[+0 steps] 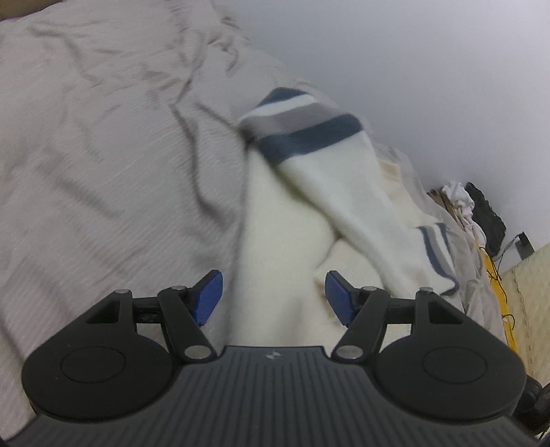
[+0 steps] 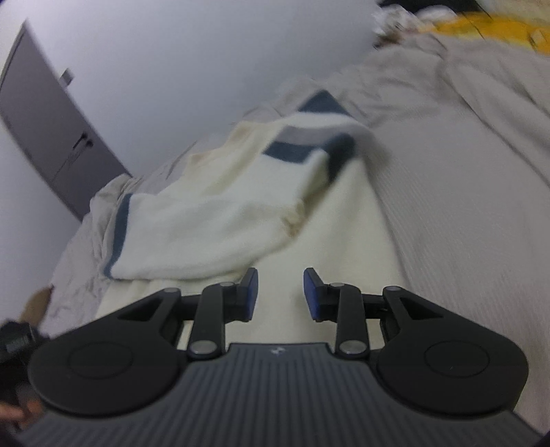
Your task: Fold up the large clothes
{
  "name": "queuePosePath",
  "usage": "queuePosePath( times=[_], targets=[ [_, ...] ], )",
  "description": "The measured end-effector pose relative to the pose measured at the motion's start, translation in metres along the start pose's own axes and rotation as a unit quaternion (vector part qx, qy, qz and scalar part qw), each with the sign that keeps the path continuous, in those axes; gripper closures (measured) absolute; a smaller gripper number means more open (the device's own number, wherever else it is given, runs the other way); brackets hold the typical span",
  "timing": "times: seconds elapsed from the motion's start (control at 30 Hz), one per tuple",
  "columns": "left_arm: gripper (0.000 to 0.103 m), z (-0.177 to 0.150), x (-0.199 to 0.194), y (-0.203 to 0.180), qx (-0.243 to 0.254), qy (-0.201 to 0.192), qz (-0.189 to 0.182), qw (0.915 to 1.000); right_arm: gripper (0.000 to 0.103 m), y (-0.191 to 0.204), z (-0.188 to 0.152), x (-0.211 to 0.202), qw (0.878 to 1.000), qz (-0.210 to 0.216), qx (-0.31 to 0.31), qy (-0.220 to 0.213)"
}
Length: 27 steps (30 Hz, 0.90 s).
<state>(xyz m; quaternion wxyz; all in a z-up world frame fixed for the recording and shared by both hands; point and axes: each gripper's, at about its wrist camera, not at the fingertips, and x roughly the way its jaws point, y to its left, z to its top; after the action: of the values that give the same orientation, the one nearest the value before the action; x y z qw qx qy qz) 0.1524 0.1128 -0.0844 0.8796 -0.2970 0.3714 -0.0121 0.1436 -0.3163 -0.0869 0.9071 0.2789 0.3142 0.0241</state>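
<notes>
Below both grippers lies a cream sweater [image 1: 285, 240] with navy and grey stripes, spread on a pale grey bedsheet [image 1: 103, 172] that is creased all over. Seen from the left wrist, 1 sleeve [image 1: 343, 192] is folded across the sweater's body, its striped cuff [image 1: 302, 127] pointing away toward the wall [image 1: 412, 68]; the sweater's striped hem [image 1: 436, 254] shows on the right of that sleeve. The left gripper [image 1: 273, 297] hovers over the sweater's near part with its jaws released and wide, nothing between the blue pads [image 1: 209, 295], which touch no cloth. Beyond the sweater's hem, at the bed's far edge, sit a white crumpled cloth [image 1: 457, 199] and a dark object [image 1: 488, 213], too blurred to name.

From the right wrist, the sweater [image 2: 213, 213] again runs away from the camera, folded sleeve on top, a navy stripe [image 2: 120, 233] along its left edge. The right gripper [image 2: 280, 295] hangs above the sweater's plain cream body, jaws parted but narrower than the left's, gripping nothing. A grey door [image 2: 44, 120] stands left of the sweater; yellow fabric [image 2: 481, 27] lies beyond it.
</notes>
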Motion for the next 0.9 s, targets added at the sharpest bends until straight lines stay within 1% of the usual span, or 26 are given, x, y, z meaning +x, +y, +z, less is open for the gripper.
queuePosePath(
  times=[0.07, 0.17, 0.2, 0.23, 0.27, 0.3, 0.4, 0.47, 0.5, 0.57, 0.63, 0.7, 0.77, 0.83, 0.9],
  targets=[
    [0.032, -0.007, -0.004, 0.01, -0.017, 0.007, 0.001, 0.9998, 0.07, -0.011, -0.003, -0.003, 0.999, -0.005, 0.03, 0.012],
    [0.032, -0.013, -0.002, 0.025, -0.053, 0.023, -0.022, 0.9981, 0.07, -0.026, -0.008, -0.004, 0.997, -0.022, 0.066, 0.026],
    [0.032, -0.015, 0.0, 0.029, -0.066, 0.028, -0.027, 0.9971, 0.065, -0.03, -0.009, -0.004, 0.996, -0.025, 0.076, 0.028],
    [0.032, -0.017, 0.003, 0.032, -0.075, 0.034, -0.032, 0.9961, 0.058, -0.035, -0.01, -0.004, 0.995, -0.03, 0.087, 0.032],
    [0.032, -0.019, 0.006, 0.033, -0.081, 0.038, -0.04, 0.9952, 0.044, -0.038, -0.011, -0.003, 0.994, -0.033, 0.096, 0.033],
    [0.032, -0.02, 0.009, 0.033, -0.084, 0.042, -0.049, 0.9944, 0.039, -0.042, -0.011, -0.002, 0.993, -0.037, 0.104, 0.032],
    [0.032, -0.024, 0.011, 0.032, -0.08, 0.044, -0.071, 0.9933, 0.038, -0.046, -0.012, -0.001, 0.992, -0.057, 0.112, 0.028],
    [0.032, -0.025, 0.01, 0.031, -0.086, 0.044, -0.089, 0.9914, 0.037, -0.052, -0.014, 0.0, 0.99, -0.072, 0.122, 0.028],
    [0.032, -0.024, 0.01, 0.031, -0.09, 0.043, -0.101, 0.9899, 0.038, -0.056, -0.015, 0.001, 0.988, -0.077, 0.134, 0.03],
    [0.032, -0.025, 0.006, 0.031, -0.1, 0.043, -0.137, 0.9845, 0.039, -0.066, -0.017, 0.004, 0.983, -0.081, 0.16, 0.036],
    [0.031, -0.025, 0.002, 0.027, -0.101, 0.042, -0.174, 0.9786, 0.039, -0.072, -0.02, 0.007, 0.981, -0.078, 0.174, 0.042],
    [0.027, -0.026, -0.002, 0.02, -0.094, 0.042, -0.202, 0.9738, 0.037, -0.07, -0.021, 0.01, 0.982, -0.073, 0.169, 0.047],
    [0.027, -0.029, -0.004, 0.016, -0.091, 0.048, -0.205, 0.9733, 0.037, -0.069, -0.023, 0.014, 0.982, -0.048, 0.174, 0.059],
    [0.027, -0.032, -0.004, 0.016, -0.096, 0.057, -0.194, 0.9747, 0.037, -0.069, -0.026, 0.016, 0.977, -0.01, 0.198, 0.071],
    [0.027, -0.038, -0.002, 0.018, -0.104, 0.07, -0.177, 0.9762, 0.037, -0.069, -0.029, 0.015, 0.973, 0.017, 0.215, 0.076]
  ],
)
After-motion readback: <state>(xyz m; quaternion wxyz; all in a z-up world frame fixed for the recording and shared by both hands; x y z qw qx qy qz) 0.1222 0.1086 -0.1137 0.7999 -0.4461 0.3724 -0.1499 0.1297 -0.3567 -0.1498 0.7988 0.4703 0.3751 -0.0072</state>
